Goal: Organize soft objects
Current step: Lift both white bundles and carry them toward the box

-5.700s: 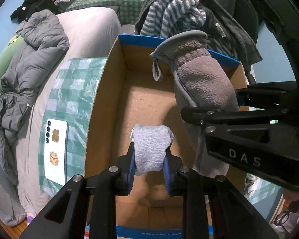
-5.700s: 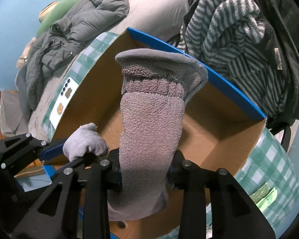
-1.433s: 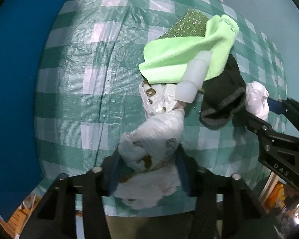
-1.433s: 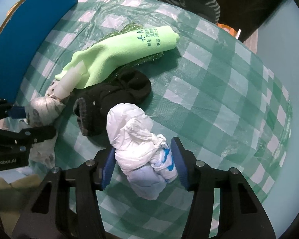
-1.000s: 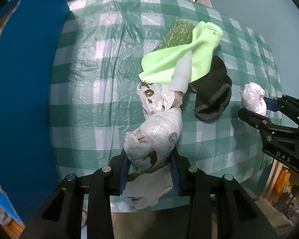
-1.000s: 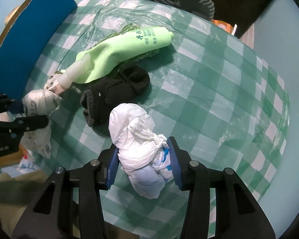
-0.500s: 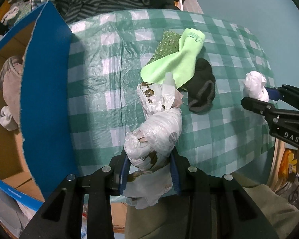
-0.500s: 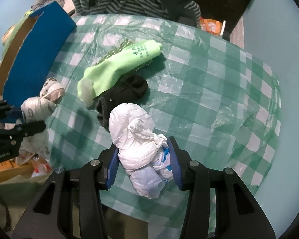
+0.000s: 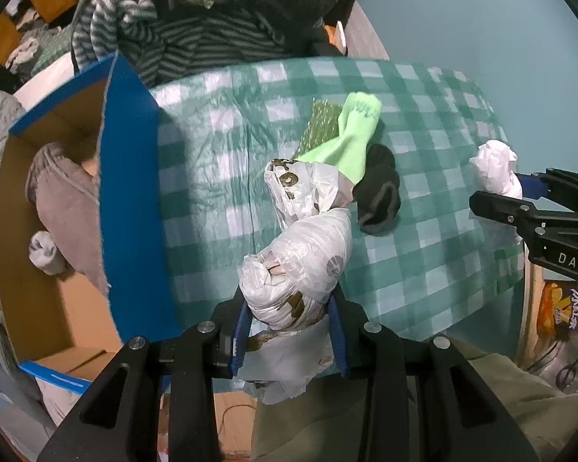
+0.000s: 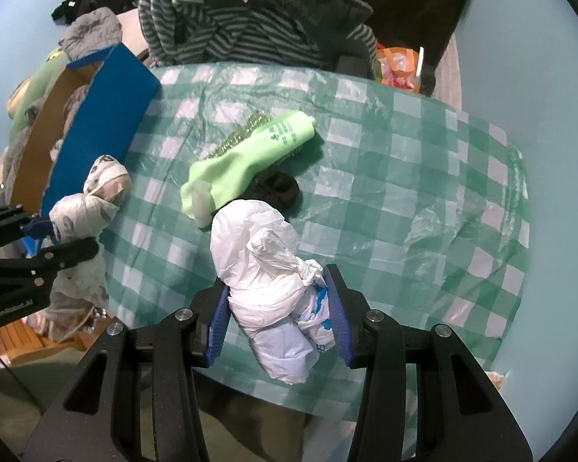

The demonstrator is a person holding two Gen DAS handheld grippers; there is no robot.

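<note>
Left gripper is clamped on a knotted translucent plastic bag with brown print, held above the near edge of the green-and-white checked tablecloth; right gripper is clamped on a knotted white plastic bag with blue print, likewise clear of the cloth. Lying on the cloth are a lime-green sock overlapping a black sock (both untouched). An open blue-sided cardboard box beside the cloth contains a grey fleece mitten.
</note>
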